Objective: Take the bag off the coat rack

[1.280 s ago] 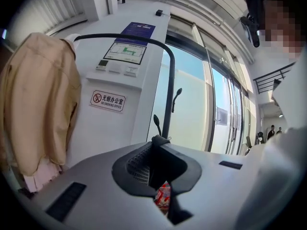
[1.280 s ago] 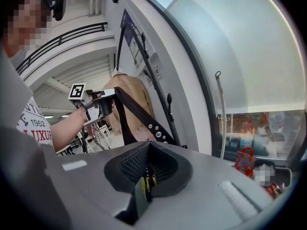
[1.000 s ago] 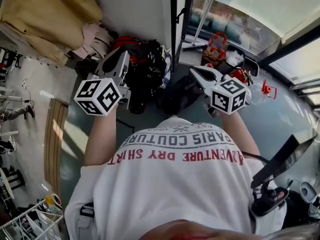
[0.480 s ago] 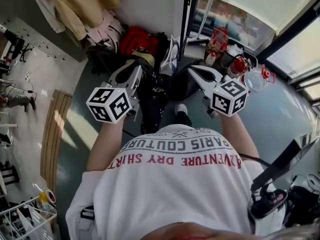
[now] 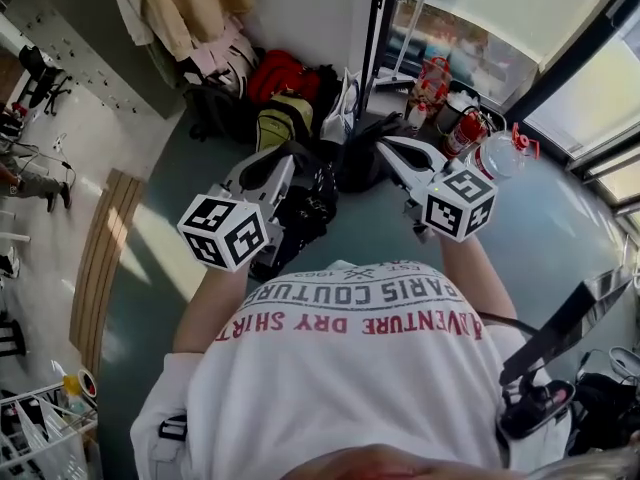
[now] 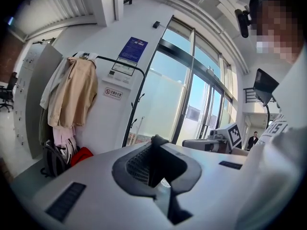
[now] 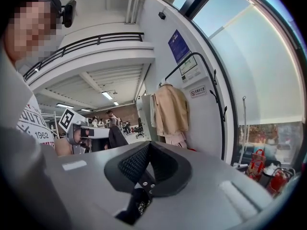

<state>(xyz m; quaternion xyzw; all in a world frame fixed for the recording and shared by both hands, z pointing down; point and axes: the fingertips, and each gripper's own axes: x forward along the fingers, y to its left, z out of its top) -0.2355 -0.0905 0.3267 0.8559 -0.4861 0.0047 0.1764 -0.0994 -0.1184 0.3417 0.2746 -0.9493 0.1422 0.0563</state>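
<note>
A black bag (image 5: 303, 203) hangs between my two grippers, in front of the person's chest and away from the black coat rack (image 5: 371, 38). My left gripper (image 5: 284, 165) is shut, with a thin dark bit of the bag pinched at its tips (image 6: 155, 140). My right gripper (image 5: 386, 146) is shut on a black riveted strap (image 7: 142, 178) that dangles below its jaws. The rack's curved black rail (image 6: 138, 87) stands against the white wall beside the window. A beige coat (image 6: 72, 92) still hangs at the rack's left end.
Bags lie at the wall's foot: a red one (image 5: 279, 72) and a yellow-green backpack (image 5: 273, 124). By the glass stand a red basket (image 5: 431, 81), fire extinguishers (image 5: 464, 133) and a water jug (image 5: 500, 154). A wooden strip (image 5: 100, 258) lies on the floor at left.
Both grippers and the black bag have drawn back from the wall and the rack. The left gripper has dropped lower and nearer, and the floor bags now show beyond it.
</note>
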